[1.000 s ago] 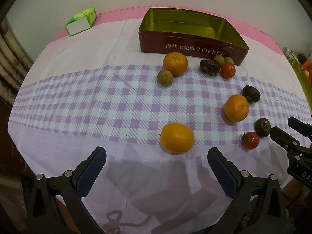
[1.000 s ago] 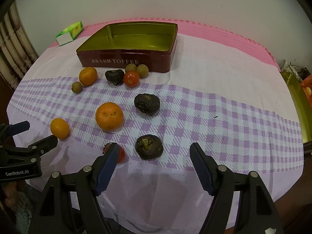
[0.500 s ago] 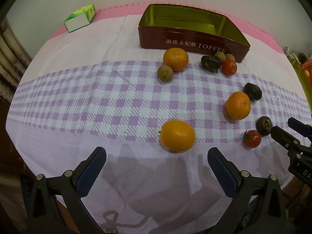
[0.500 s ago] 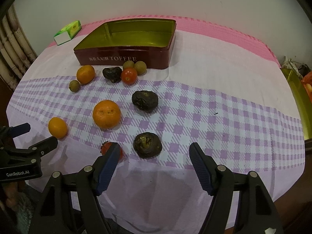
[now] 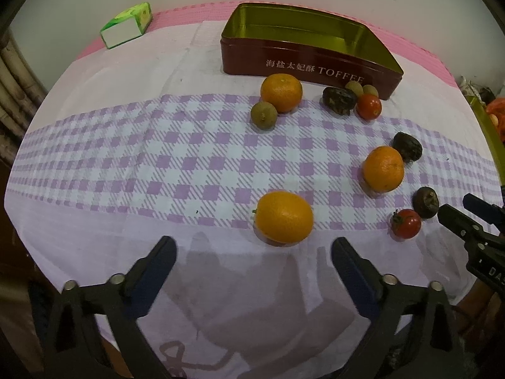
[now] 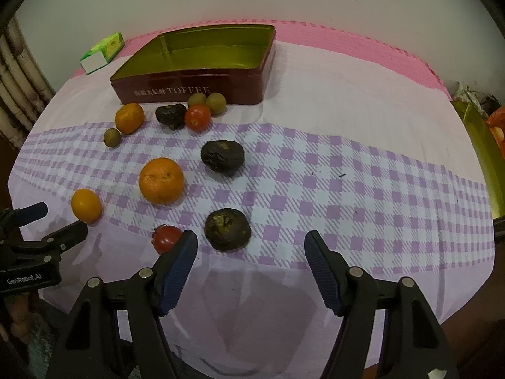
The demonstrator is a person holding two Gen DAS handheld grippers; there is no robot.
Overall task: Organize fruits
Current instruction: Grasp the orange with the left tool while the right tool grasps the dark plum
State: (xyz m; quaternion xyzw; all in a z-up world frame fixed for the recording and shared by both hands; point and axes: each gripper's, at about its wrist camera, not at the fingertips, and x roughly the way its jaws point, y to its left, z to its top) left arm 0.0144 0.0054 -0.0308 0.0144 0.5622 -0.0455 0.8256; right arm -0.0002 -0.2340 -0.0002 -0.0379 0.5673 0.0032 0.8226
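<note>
A red toffee tin (image 5: 303,60) with a bare gold inside stands open at the back of the table; it also shows in the right wrist view (image 6: 202,79). Fruits lie loose in front of it: three oranges, the nearest (image 5: 284,216) just ahead of my open, empty left gripper (image 5: 254,263), two red tomatoes (image 6: 165,237), three dark wrinkled fruits and three small green-brown ones. My right gripper (image 6: 251,254) is open and empty, with a dark wrinkled fruit (image 6: 227,228) just beyond its fingertips.
A green and white carton (image 5: 126,25) lies at the back left. The table has a white cloth with a purple checked band (image 5: 126,161) and a pink far edge. A second gold tray (image 6: 483,145) shows at the far right.
Both grippers have moved forward a little toward the fruits, so the fruits and tin sit slightly lower and larger in view. Nothing was picked up.
</note>
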